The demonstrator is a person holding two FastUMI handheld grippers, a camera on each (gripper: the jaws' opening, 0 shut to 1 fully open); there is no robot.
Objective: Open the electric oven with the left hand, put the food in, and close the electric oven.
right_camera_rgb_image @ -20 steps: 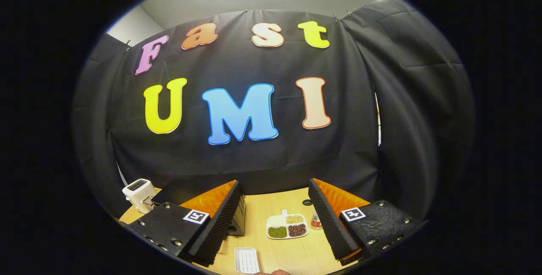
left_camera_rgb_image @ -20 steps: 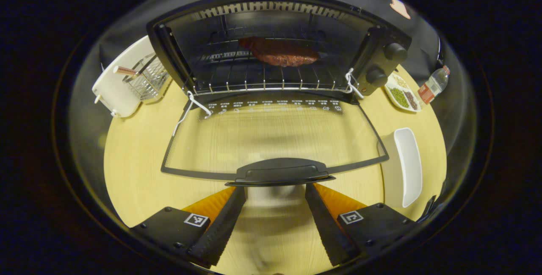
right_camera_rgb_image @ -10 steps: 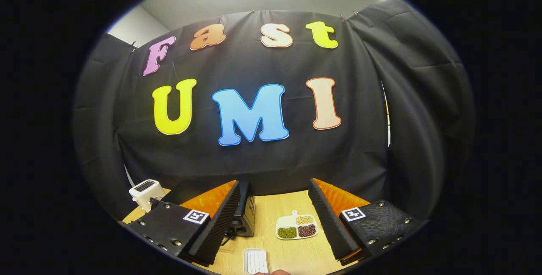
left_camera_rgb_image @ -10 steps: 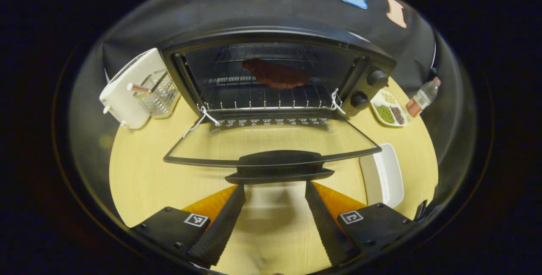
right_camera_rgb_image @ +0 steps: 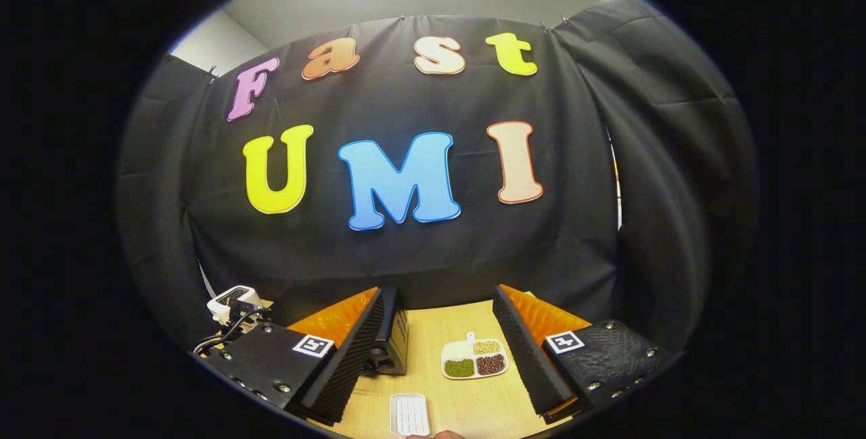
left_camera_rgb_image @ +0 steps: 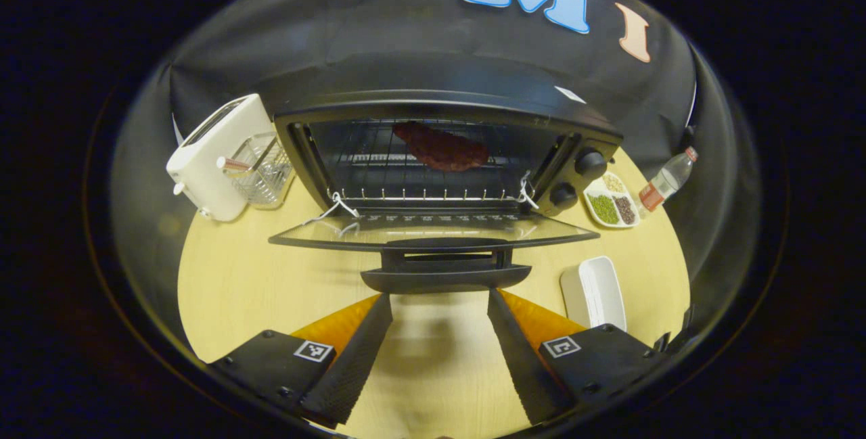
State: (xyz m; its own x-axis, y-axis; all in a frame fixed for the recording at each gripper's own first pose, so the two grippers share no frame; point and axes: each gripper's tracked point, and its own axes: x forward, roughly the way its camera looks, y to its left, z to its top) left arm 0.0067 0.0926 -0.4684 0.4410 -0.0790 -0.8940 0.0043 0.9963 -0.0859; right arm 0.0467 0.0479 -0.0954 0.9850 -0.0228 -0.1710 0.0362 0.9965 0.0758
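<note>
In the left gripper view a black electric oven (left_camera_rgb_image: 446, 111) stands on the wooden table, its glass door (left_camera_rgb_image: 433, 230) hanging down nearly flat. A dark reddish piece of food (left_camera_rgb_image: 441, 147) lies on the wire rack inside. My left gripper (left_camera_rgb_image: 438, 351) is open, low over the table just in front of the door's black handle (left_camera_rgb_image: 445, 275), touching nothing. My right gripper (right_camera_rgb_image: 436, 351) is open and held high facing the booth wall; the oven's side (right_camera_rgb_image: 391, 344) shows past its left finger.
A white toaster (left_camera_rgb_image: 215, 155) and a wire basket (left_camera_rgb_image: 260, 170) stand left of the oven. A divided dish of beans (left_camera_rgb_image: 609, 203), a bottle (left_camera_rgb_image: 666, 180) and an empty white tray (left_camera_rgb_image: 595, 291) lie to its right. A fingertip (right_camera_rgb_image: 436, 434) shows at the bottom edge.
My left gripper has dropped lower and drawn back, so the door handle now sits ahead of the fingers at nearly eye level. The right gripper has barely shifted.
</note>
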